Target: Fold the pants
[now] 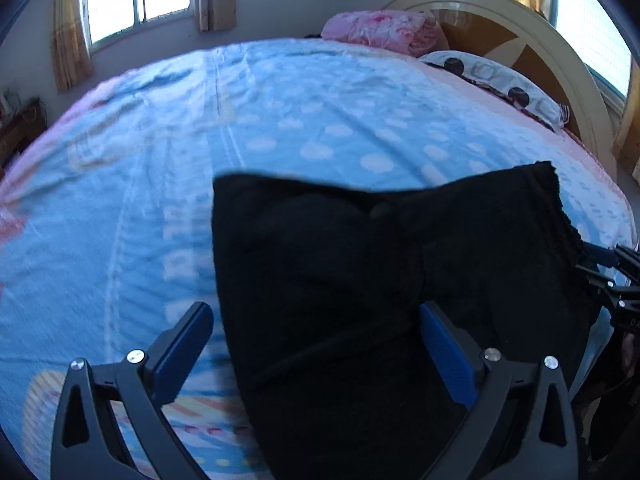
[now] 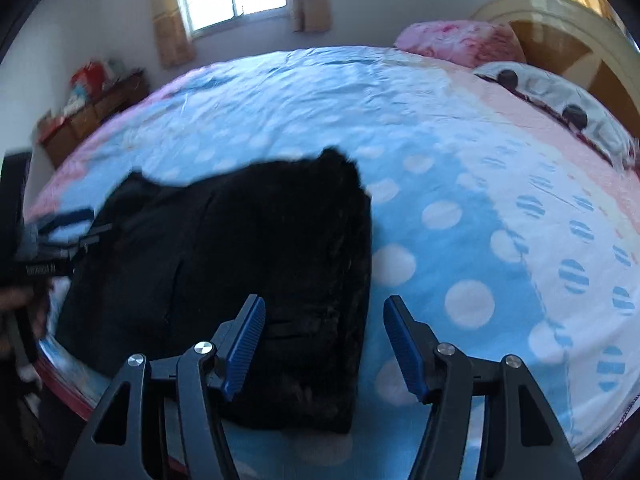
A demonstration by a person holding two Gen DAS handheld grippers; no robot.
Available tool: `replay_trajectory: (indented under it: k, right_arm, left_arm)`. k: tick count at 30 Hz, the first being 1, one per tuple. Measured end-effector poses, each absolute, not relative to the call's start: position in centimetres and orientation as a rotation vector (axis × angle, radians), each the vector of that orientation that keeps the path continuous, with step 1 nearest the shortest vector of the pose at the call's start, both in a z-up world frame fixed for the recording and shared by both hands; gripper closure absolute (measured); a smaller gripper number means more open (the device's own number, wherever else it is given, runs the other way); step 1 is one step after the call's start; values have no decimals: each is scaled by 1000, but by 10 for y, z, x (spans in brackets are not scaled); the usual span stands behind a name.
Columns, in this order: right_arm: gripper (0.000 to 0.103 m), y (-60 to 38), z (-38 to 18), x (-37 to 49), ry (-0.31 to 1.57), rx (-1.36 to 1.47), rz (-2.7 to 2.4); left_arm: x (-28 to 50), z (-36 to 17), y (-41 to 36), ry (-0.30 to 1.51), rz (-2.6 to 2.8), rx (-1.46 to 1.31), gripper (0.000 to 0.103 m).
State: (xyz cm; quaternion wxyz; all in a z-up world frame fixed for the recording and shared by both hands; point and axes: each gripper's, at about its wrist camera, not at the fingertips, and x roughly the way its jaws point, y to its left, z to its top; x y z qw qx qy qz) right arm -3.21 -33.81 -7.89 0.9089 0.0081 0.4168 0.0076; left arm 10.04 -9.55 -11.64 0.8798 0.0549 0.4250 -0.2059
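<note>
A pair of black, soft fleecy pants (image 1: 360, 280) lies already doubled into a thick block on the blue polka-dot bed cover (image 1: 280, 120), filling the lower centre of the left wrist view and the left centre of the right wrist view. We judge the cloth light, limp and a little fuzzy, so it should bunch and not slide; the firm hold is at the stacked corners and side edges, all layers pinched together. Our left hand-held gripper (image 1: 316, 344) tilts steeply down, jaws wide apart and pressing on nothing, one blue pad over the cover, the other over the cloth. Our right hand-held gripper (image 2: 324, 344) tilts down likewise at the lower centre, jaws apart and empty, straddling the block's right edge.
</note>
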Motion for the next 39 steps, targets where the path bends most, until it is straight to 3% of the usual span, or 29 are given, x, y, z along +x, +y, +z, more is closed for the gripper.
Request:
replay_trajectory:
  k: [12, 30, 34, 39]
  right_arm:
    - [39, -368, -55, -29, 819, 203, 95]
    - [39, -381, -93, 5, 902, 414, 249]
    - [53, -398, -100, 14, 876, 503, 233]
    - [54, -388, -100, 15, 891, 447, 255]
  left_arm:
    - [83, -110, -66, 913, -510, -55, 0]
    - [75, -121, -79, 932, -590, -60, 0]
    - [82, -122, -89, 914, -550, 25, 0]
    - [90, -123, -85, 940, -571, -4, 0]
